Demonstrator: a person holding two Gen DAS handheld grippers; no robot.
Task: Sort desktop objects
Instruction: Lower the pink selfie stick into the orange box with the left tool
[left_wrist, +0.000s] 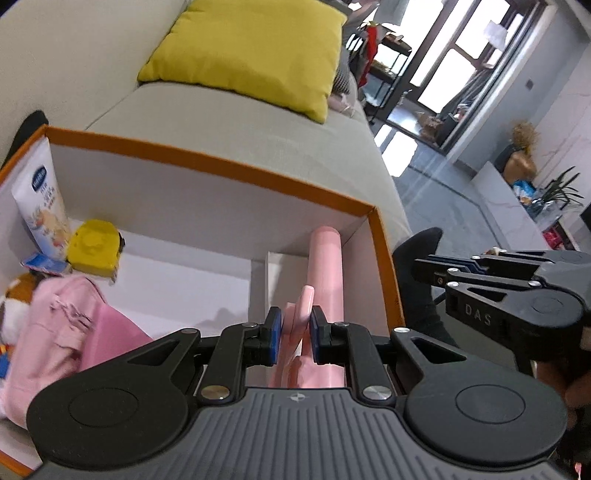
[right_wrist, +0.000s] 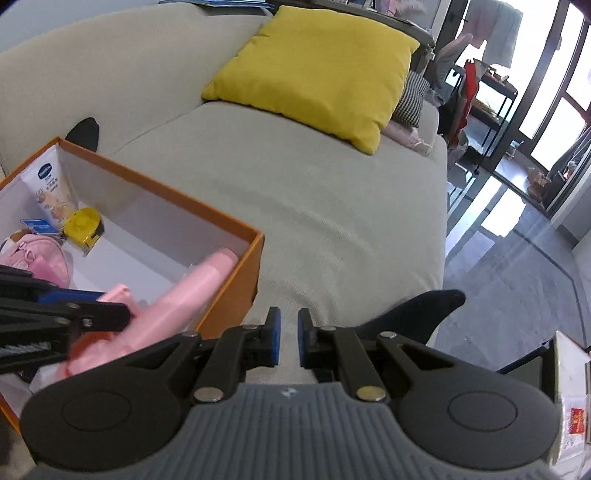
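While the left gripper (left_wrist: 296, 336) stands over the right-hand compartment of the orange-rimmed box (left_wrist: 207, 166), its blue pads (left_wrist: 274, 332) are closed on a flat pink handle-like piece (left_wrist: 301, 314), which I take to belong to the pink object lying along that narrow compartment. A pink cylinder (left_wrist: 325, 273) runs up the frame from the pads toward the box's far wall; whether piece and cylinder are one item cannot be settled from either view. In the right wrist view the same pink object (right_wrist: 184, 295) lies low in the box corner at lower left, with the left tool crossing over it.

The right gripper (right_wrist: 289, 341) holds nothing: its pads (right_wrist: 274, 338) stand slightly apart, over the grey sofa cushion (right_wrist: 332, 221), outside the box.

Left of the divider (left_wrist: 258, 291), at the left of the frame, sit a pink pouch (left_wrist: 70, 332), a yellow tape measure (left_wrist: 94, 251), a white cream tube (left_wrist: 40, 206) leaning in the corner, and a brown-and-white plush toy (left_wrist: 14, 306) at the edge.

Judgement: the step in hand is seating the pink item in its compartment. To do it well, lower it parallel to the divider, keep the grip until it rests flat on the floor of the box, then open and lift straight out, clear of the orange rim. The compartment is narrow; a tilted release could leave the item propped against the wall.
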